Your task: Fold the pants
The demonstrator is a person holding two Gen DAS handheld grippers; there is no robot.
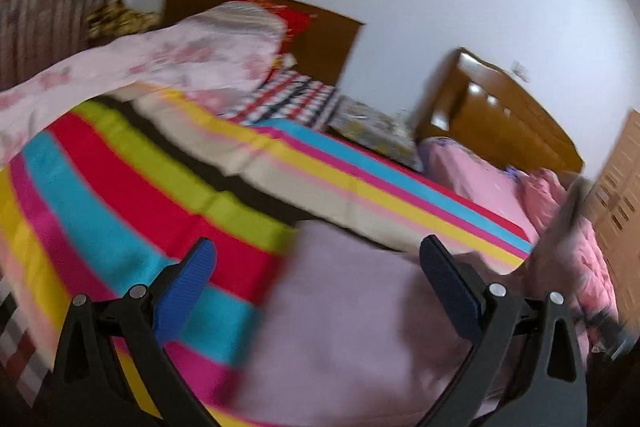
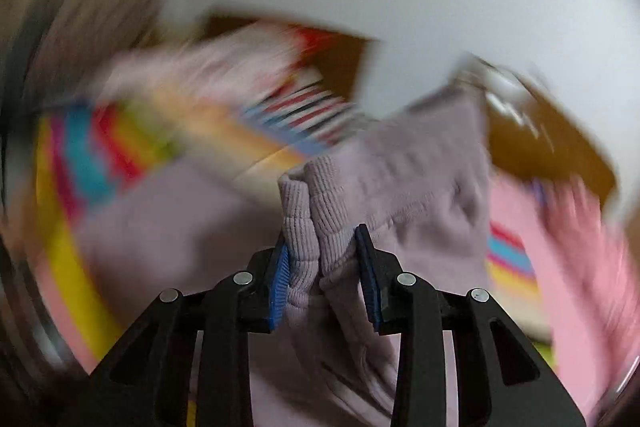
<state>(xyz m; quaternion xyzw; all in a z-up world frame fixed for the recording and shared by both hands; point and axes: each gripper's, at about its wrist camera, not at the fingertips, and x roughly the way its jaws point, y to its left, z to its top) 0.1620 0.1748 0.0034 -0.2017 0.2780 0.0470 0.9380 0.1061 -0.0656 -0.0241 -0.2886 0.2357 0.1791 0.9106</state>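
Note:
Pale lilac pants point(image 1: 352, 327) lie on a bed covered by a bright striped sheet point(image 1: 120, 195). Above them my left gripper point(image 1: 318, 259) stands wide open, with only cloth showing below the gap between its blue pads. In the right wrist view, my right gripper point(image 2: 322, 247) is shut on the bunched ribbed cuffs of the pants point(image 2: 316, 211), both pads pressing the knit. The rest of the pants point(image 2: 420, 179) hangs and trails away to the right. This view is heavily blurred.
A pink floral quilt point(image 1: 140, 67) is heaped at the back left of the bed. Pillows point(image 1: 296, 99) and a wooden headboard point(image 1: 500, 119) stand beyond. Pink bedding point(image 1: 560, 211) piles up at the right, near a wooden cabinet point(image 1: 624, 187).

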